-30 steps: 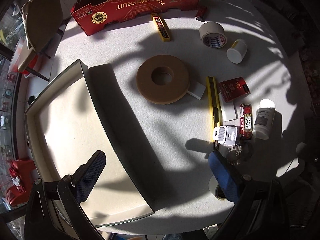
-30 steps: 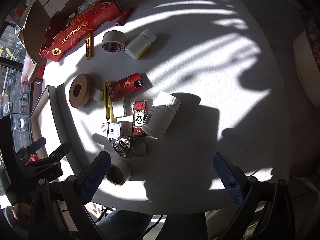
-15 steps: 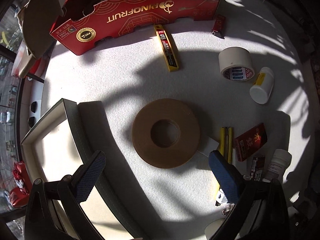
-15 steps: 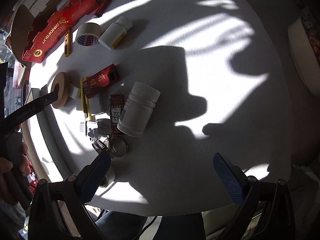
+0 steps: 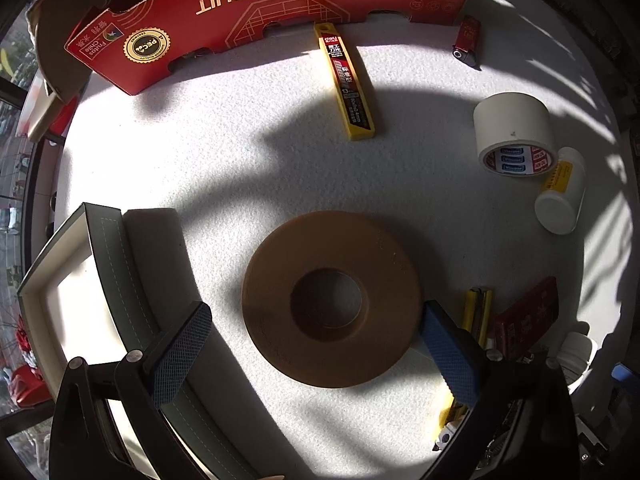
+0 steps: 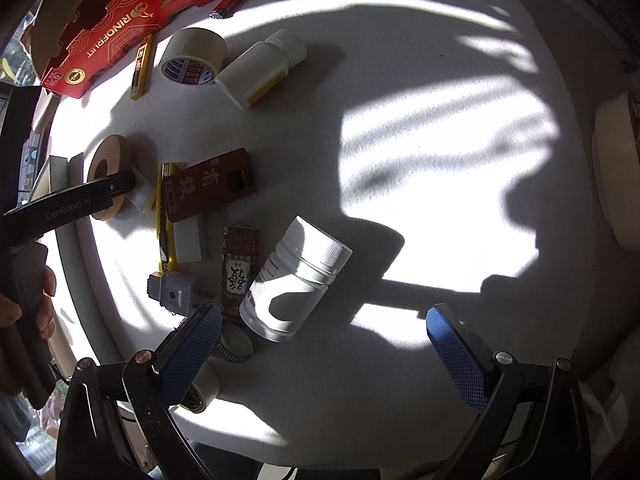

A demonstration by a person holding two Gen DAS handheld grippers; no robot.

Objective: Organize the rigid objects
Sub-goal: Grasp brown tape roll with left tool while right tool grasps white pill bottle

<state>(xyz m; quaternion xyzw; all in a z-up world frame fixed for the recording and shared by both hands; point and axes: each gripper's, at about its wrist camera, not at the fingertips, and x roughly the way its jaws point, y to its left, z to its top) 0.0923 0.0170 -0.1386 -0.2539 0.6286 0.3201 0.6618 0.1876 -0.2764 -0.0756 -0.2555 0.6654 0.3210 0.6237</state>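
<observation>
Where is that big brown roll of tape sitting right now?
In the left wrist view, the brown tape roll lies flat on the white table, between the open left gripper's fingers, with the shallow box to its left.

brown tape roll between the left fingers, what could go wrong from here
The open left hand-held gripper straddles the flat brown tape roll. It barely fits the gap, so the pads may slip off its low edge. The right finger sits close to the yellow utility knife and could nudge it.
</observation>
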